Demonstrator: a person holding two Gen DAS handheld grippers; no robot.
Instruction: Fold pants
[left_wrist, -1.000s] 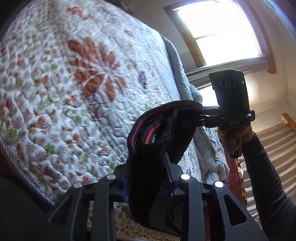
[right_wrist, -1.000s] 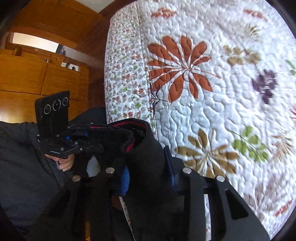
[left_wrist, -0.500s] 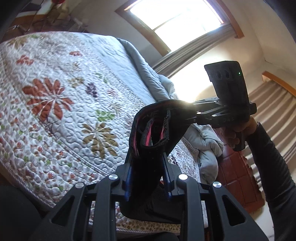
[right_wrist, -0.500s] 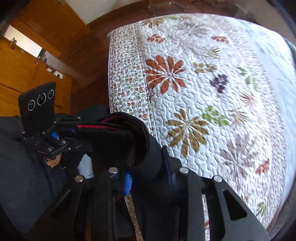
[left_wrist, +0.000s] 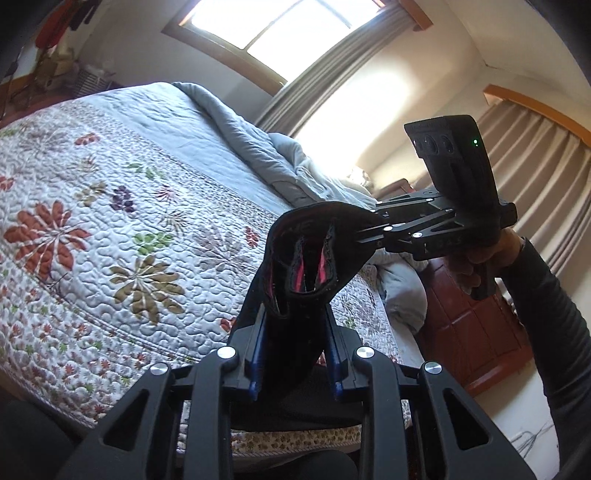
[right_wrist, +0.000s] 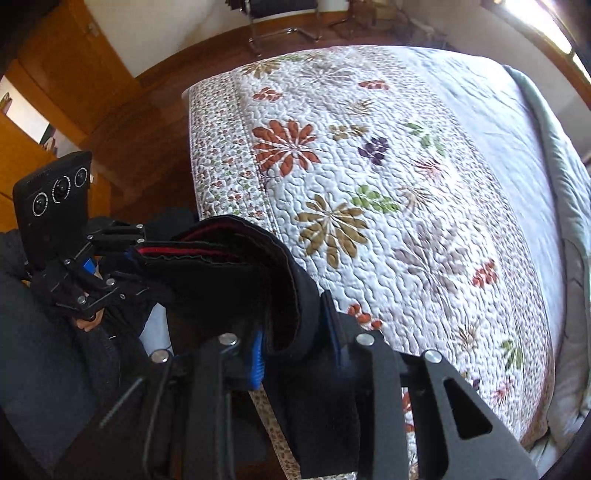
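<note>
Since a second ago I've tipped both wrists up, so more of the bed (right_wrist: 424, 206) and the window (left_wrist: 295, 33) now shows. My left claw (left_wrist: 293, 343) is clamped on one end of the black pants (left_wrist: 306, 266) waistband, my right claw (right_wrist: 299, 343) pinched on the other, and the pants hang in the air between them, just off the bed's near edge. As I judge it, folding hasn't begun: no crease is visible, and I've yet to lay the pants flat on the quilt (left_wrist: 110, 206).
</note>
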